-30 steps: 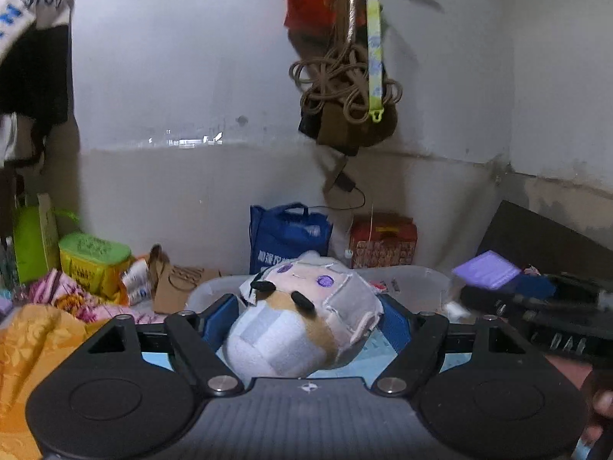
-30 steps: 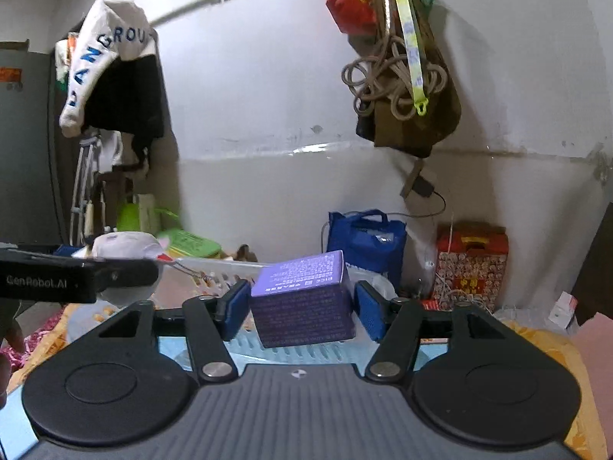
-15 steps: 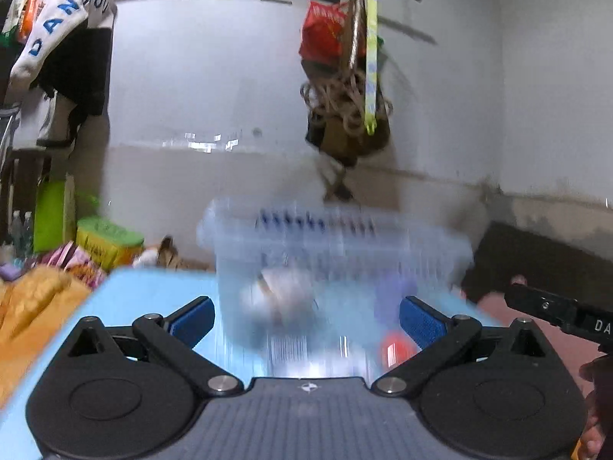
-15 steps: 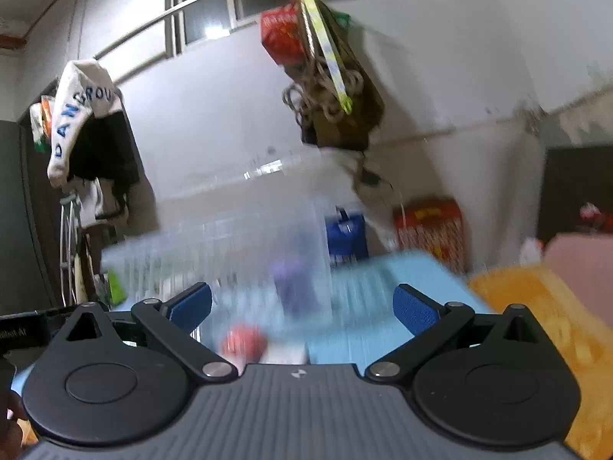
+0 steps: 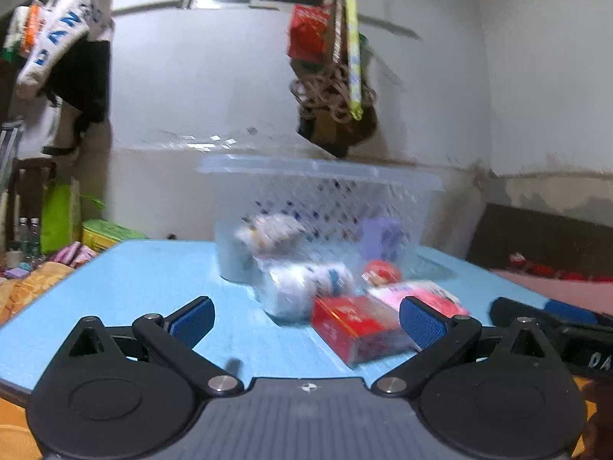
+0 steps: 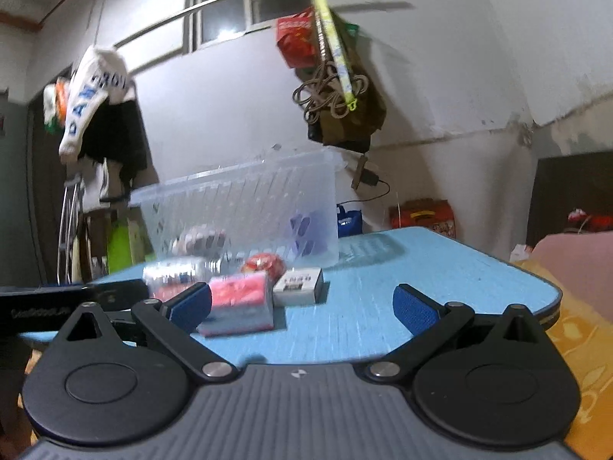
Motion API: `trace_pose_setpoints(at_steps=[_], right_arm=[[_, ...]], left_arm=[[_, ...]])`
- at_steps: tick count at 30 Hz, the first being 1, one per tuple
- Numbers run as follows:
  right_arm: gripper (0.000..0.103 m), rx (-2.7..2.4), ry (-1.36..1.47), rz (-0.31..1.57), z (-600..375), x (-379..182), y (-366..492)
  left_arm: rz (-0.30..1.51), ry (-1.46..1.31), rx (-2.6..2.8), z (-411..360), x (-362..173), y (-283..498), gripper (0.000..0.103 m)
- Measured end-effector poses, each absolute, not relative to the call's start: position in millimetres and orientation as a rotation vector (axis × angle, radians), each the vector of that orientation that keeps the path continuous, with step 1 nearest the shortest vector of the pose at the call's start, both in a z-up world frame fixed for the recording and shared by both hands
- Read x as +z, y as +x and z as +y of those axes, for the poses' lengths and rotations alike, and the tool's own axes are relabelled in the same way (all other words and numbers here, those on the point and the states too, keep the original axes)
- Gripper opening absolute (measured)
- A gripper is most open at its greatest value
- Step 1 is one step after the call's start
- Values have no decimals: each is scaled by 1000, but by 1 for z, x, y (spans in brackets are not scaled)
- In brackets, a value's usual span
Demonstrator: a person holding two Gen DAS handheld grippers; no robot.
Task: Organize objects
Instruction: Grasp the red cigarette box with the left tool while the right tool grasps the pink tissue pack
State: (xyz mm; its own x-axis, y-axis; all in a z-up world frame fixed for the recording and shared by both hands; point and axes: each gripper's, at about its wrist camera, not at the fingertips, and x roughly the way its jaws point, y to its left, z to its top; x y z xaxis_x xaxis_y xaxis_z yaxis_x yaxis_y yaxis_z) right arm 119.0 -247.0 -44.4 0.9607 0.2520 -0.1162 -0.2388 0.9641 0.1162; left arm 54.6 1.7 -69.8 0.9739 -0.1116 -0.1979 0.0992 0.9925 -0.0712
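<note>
Left gripper (image 5: pixel 306 318): jaws spread wide, nothing held. Right gripper (image 6: pixel 302 304): jaws likewise wide apart and empty.

A red box (image 5: pixel 354 327) is seen just ahead of the left gripper on the blue table (image 5: pixel 134 291), with a pink packet (image 5: pixel 417 295) beside it and a white plastic-wrapped bundle (image 5: pixel 302 287) behind. A small round red item (image 5: pixel 381 271) is noted near the basket wall.

The clear perforated basket (image 5: pixel 322 199) is recorded standing on the table beyond these; a plush toy (image 5: pixel 270 230) and a purple box (image 5: pixel 381 235) are seen inside it, blurred.

Only in the right wrist view is a small white box (image 6: pixel 299 285) shown, lying beside the pink packet (image 6: pixel 239 303). The left gripper's body (image 6: pixel 57 303) is visible at that view's left edge.
</note>
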Motion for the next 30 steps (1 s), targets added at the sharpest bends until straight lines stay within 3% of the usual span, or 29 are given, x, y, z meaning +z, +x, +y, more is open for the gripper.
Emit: trace_pose_setpoints(at_steps=[15,24,26,28,30], right_arm=[[103,182,89,145,-265,-62,105],[103,269,48,151,-249,-64,107],[103,274,14,149,-243,-65,107],[103,275,4,141,-241,-66,107],[103,289,16,133,-240,-67,107]], left_arm=[[271,18,-54,-43,-89,78,102],[259,-28,-6,-20,-88,73,98],[266,-4,-35,-25,-89,73,94],[258,13,-69,-28,-89,71,70],[261,-1,-88,-28,-88,70,66]])
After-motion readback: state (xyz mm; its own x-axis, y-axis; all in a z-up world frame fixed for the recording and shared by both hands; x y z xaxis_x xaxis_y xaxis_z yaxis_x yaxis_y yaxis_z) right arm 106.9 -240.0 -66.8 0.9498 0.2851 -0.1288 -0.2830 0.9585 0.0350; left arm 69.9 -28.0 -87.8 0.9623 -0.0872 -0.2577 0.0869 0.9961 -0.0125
